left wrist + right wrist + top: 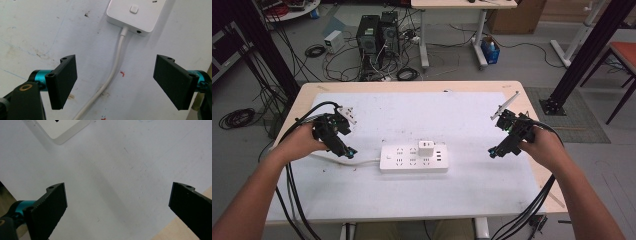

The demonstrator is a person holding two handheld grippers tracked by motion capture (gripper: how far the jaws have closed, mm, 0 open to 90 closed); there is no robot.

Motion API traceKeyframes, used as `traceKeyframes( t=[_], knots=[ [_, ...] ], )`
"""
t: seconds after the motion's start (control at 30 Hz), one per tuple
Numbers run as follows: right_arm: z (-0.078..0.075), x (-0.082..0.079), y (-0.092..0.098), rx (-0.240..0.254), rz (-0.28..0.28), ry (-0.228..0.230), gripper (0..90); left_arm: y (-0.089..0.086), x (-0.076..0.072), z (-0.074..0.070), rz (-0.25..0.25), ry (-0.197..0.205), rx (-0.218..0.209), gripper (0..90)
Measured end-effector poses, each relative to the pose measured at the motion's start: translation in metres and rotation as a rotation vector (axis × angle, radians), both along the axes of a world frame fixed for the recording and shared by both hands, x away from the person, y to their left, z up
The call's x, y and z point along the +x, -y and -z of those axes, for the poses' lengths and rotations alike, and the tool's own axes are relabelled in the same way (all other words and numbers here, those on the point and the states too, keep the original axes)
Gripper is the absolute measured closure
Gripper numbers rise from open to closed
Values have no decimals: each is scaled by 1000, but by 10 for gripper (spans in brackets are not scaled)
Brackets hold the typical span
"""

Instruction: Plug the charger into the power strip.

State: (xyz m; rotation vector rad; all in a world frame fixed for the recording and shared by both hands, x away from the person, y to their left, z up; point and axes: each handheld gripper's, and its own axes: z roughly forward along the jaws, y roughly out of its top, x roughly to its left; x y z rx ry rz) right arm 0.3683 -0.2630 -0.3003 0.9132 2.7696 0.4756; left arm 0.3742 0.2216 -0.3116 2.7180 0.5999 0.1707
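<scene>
A white power strip lies at the middle of the white mat, with a small white plug adapter seated in its top row. Its white cord runs off to the left. My left gripper hovers just left of the strip, above the cord, open with nothing between its jaws. In the left gripper view the strip's end with a switch button lies ahead and the cord passes between the open jaws. My right gripper is off to the right of the strip, open and empty; a corner of the strip lies ahead of it.
The white mat covers most of a wooden table. Black cables trail from both grippers over the table's near edge. Computer towers and tangled wires sit on the floor beyond the far edge.
</scene>
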Motion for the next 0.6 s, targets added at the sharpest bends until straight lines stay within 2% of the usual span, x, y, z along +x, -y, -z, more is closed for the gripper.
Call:
traceKeyframes(
  t=[0.2, 0.6],
  knots=[
    [2, 2, -2, 1, -10, 3, 10, 0, 0, 1, -11, 5, -5, 193],
    [6, 0, 0, 9, 3, 7, 10, -1, -1, 3, -11, 7, 10, 193]
  ],
)
